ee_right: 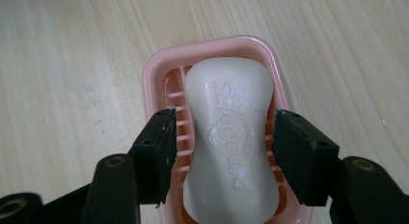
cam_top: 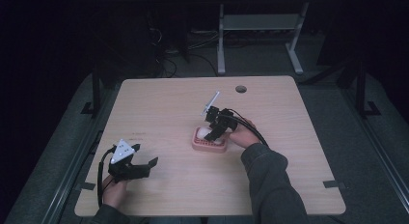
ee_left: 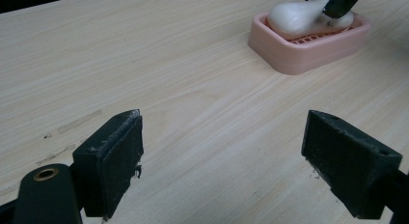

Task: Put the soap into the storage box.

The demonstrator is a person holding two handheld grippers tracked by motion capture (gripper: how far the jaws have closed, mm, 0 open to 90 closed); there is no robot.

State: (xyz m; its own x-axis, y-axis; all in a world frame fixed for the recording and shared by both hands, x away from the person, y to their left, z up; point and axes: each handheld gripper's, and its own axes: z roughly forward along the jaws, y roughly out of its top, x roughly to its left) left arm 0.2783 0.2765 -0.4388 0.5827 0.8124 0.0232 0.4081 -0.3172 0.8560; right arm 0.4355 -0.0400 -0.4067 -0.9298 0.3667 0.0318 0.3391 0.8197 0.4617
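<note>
A white bar of soap (ee_right: 226,103) with raised lettering lies in a pink slotted soap dish (ee_right: 217,43) near the middle of the table (cam_top: 169,108). My right gripper (ee_right: 222,147) is open and reaches down over the dish, one jaw on each side of the bar's waist, with a narrow gap on both sides. In the high view the right gripper (cam_top: 215,132) stands tilted over the soap dish (cam_top: 208,146). My left gripper (cam_top: 144,155) is open with nothing in it, low over the front left of the table. The left gripper view shows the soap (ee_left: 294,19) and dish (ee_left: 308,52) far ahead of its jaws.
A round cable hole (cam_top: 240,89) sits near the table's far edge. Faint scuff marks (ee_left: 72,122) run along the wood close to the left gripper. Beyond the table are a dark floor and white desk legs (cam_top: 221,40).
</note>
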